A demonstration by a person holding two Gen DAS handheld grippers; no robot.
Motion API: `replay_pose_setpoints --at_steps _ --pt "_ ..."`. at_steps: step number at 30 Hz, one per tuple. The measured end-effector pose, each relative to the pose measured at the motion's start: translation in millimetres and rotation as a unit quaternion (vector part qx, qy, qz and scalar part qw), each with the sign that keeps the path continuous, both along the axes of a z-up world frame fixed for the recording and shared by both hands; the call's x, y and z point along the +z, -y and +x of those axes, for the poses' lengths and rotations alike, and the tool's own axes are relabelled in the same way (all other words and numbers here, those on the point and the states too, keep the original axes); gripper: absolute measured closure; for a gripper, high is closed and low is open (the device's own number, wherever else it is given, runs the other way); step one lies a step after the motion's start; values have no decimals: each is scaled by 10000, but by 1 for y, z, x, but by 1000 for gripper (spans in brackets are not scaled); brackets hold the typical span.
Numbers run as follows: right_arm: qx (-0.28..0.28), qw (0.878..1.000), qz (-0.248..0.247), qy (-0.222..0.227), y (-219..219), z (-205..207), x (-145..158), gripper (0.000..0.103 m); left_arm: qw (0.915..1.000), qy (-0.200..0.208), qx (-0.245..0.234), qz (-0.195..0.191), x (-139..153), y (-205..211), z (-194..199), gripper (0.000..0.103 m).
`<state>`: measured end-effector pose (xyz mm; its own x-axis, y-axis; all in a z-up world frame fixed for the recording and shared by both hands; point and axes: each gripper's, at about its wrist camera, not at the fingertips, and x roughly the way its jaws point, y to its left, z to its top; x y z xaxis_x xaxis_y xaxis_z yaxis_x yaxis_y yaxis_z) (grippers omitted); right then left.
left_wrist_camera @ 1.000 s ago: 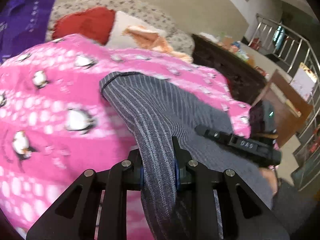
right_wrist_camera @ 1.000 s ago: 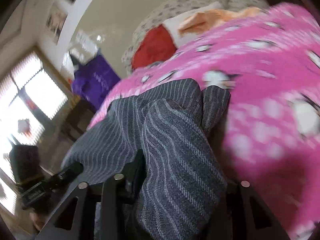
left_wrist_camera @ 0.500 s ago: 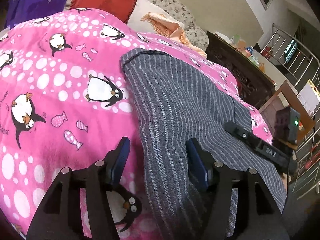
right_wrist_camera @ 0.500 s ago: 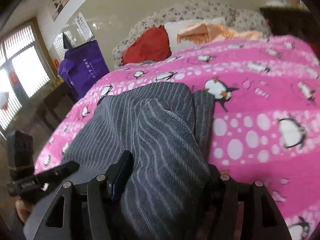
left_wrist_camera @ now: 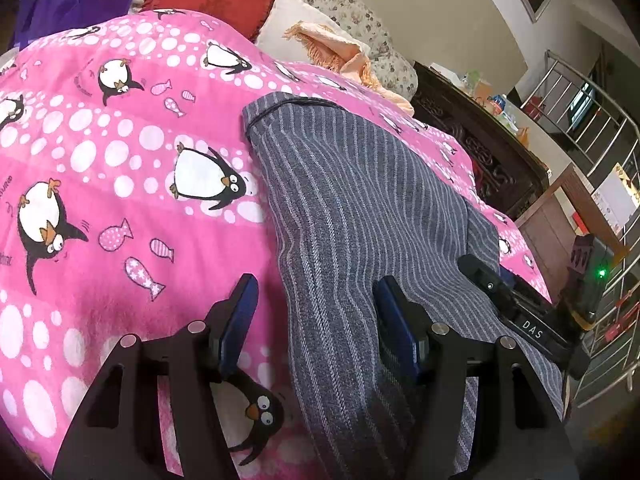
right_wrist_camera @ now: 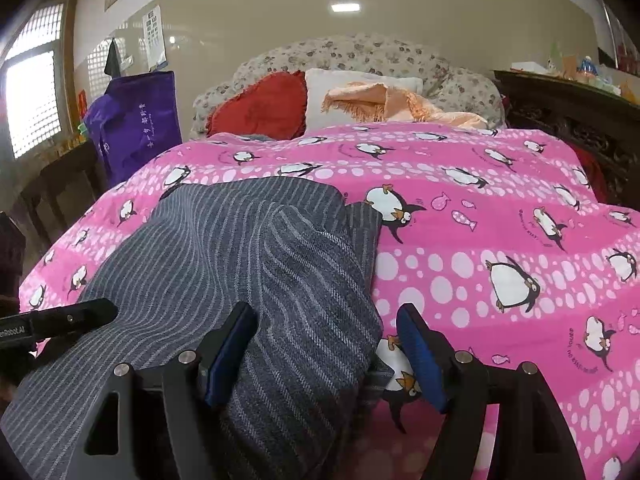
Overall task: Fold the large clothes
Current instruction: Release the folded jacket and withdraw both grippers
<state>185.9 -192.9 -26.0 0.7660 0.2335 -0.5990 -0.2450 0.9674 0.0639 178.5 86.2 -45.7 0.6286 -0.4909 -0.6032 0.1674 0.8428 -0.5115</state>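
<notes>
A grey pinstriped garment (left_wrist_camera: 360, 208) lies folded lengthwise on the pink penguin bedspread (left_wrist_camera: 100, 160). It also shows in the right wrist view (right_wrist_camera: 224, 248). My left gripper (left_wrist_camera: 316, 312) is open, its blue pads on either side of the garment's left edge near the bed's foot. My right gripper (right_wrist_camera: 328, 344) is open over the garment's right edge, where the cloth bunches between the pads. The right gripper's body (left_wrist_camera: 524, 316) shows in the left wrist view; the left gripper's finger (right_wrist_camera: 60, 320) shows in the right wrist view.
Red pillow (right_wrist_camera: 264, 108), white pillow and peach throw (right_wrist_camera: 392, 104) lie at the headboard. A purple bag (right_wrist_camera: 136, 120) stands left of the bed. A dark wooden cabinet (left_wrist_camera: 480, 140) runs along the right side, with a steel railing (left_wrist_camera: 580, 100) beyond.
Both grippers have let go of the garment and opened. The cloth has dropped flat onto the bedspread, and both grippers have drawn back toward the bed's foot.
</notes>
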Motion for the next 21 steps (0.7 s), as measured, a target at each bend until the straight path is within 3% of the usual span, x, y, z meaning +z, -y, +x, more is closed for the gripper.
replay_pose_setpoints --at_steps 9,13,15,17,21 --pt "0 10000 16 -23 1 0 0 33 10000 -14 -16 -97 -2 -3 0 40" --pt "-38 9993 273 265 10 -10 6 33 9995 -26 -46 -299 -3 -9 0 40" --pt "-397 9964 467 588 30 -22 13 33 9992 -34 -24 -393 -4 -13 -1 40" --pt "-769 9941 444 621 51 -25 14 32 9989 -12 29 -469 -4 -17 -3 40" --pt "-1516 9849 734 -404 112 -4 -3 32 9981 29 180 -591 -4 -26 -8 40"
